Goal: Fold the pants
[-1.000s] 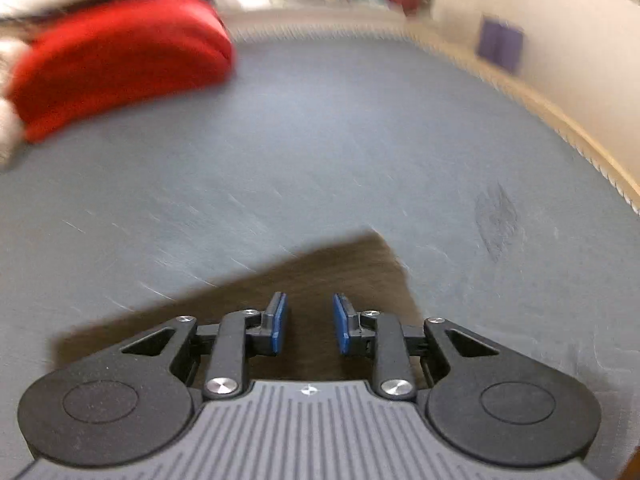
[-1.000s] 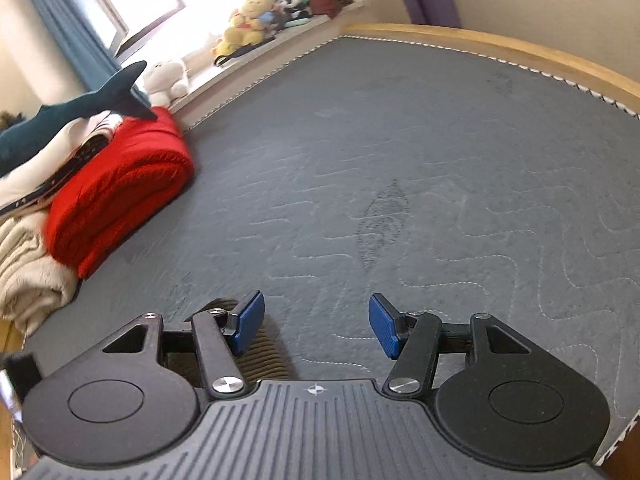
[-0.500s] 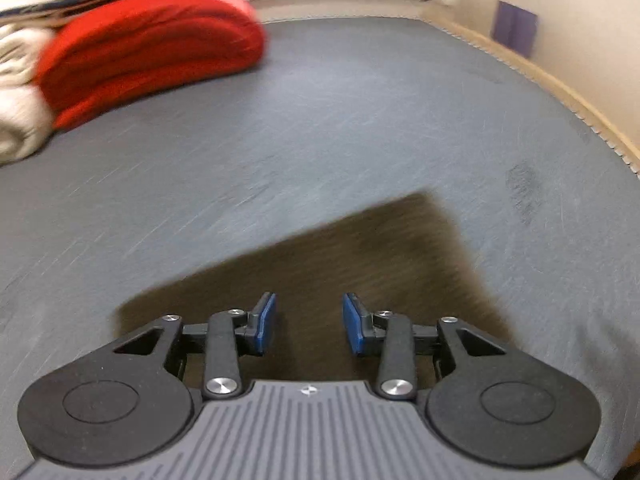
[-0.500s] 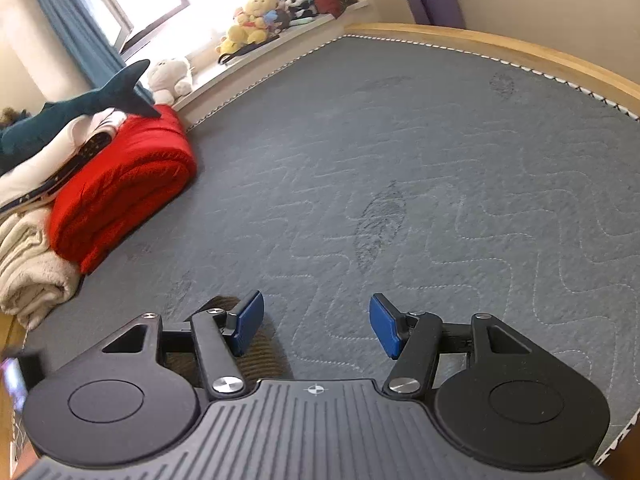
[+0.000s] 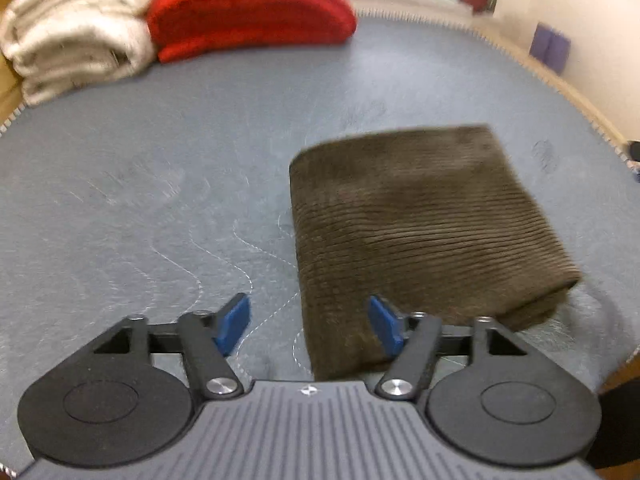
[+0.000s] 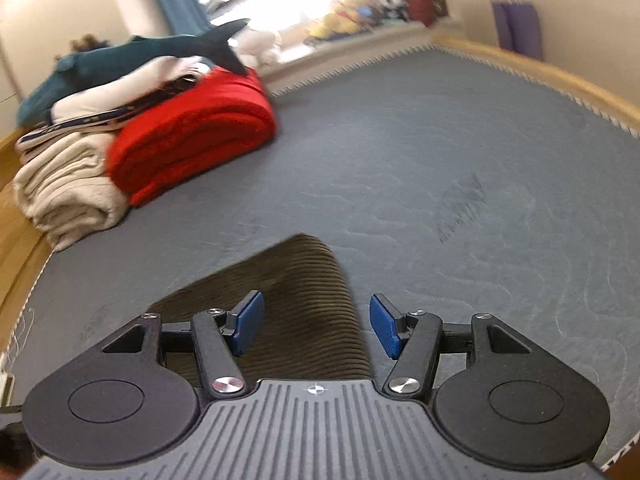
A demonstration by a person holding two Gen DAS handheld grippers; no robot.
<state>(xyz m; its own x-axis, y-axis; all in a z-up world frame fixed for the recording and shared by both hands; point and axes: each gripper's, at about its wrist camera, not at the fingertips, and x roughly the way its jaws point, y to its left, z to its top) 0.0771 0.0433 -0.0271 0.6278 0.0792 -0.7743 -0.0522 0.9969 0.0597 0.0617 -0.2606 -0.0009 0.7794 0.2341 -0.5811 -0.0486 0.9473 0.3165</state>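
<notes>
The brown corduroy pants lie folded into a compact rectangle on the grey mattress. In the left wrist view my left gripper is open and empty, raised over the pants' near left corner. In the right wrist view the pants lie flat below and ahead of my right gripper, which is open and empty above them. Nothing sits between either pair of blue pads.
A folded red blanket, a stack of cream blankets and a plush shark sit at the mattress's far left. A wooden bed frame borders the mattress. Soft toys line the windowsill.
My left gripper has opened wider and pulled back and left, so the whole folded pants now show. My right gripper has shifted left over the pants, still open.
</notes>
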